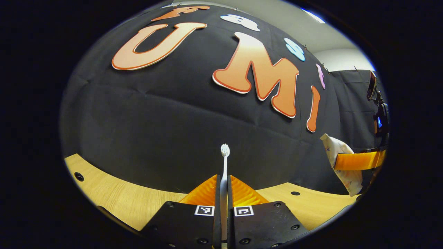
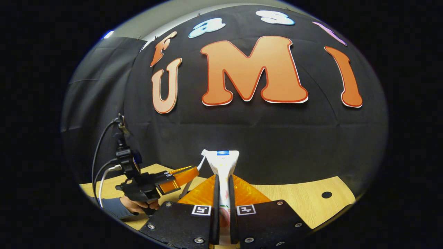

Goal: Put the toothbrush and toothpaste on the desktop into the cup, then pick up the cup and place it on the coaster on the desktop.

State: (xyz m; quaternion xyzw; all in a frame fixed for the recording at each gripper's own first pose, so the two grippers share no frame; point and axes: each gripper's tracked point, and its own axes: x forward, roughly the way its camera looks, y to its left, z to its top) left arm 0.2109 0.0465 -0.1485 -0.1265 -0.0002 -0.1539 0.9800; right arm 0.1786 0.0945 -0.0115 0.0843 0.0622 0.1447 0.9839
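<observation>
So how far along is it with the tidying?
Early. Both pickups look done: the left gripper holds the toothbrush upright, and the right gripper holds the toothpaste tube, both above the wooden desktop. Dropping both into the cup and moving it onto the coaster remain.

The left tongs [image 1: 224,193] are raised above the bench, their 2 fingers closed tight on a thin handle that stands upright between them. The right tongs [image 2: 223,193] are raised likewise, both fingers pressed on a tube. A hand [image 2: 138,206] grips the left tongs' handle.
</observation>
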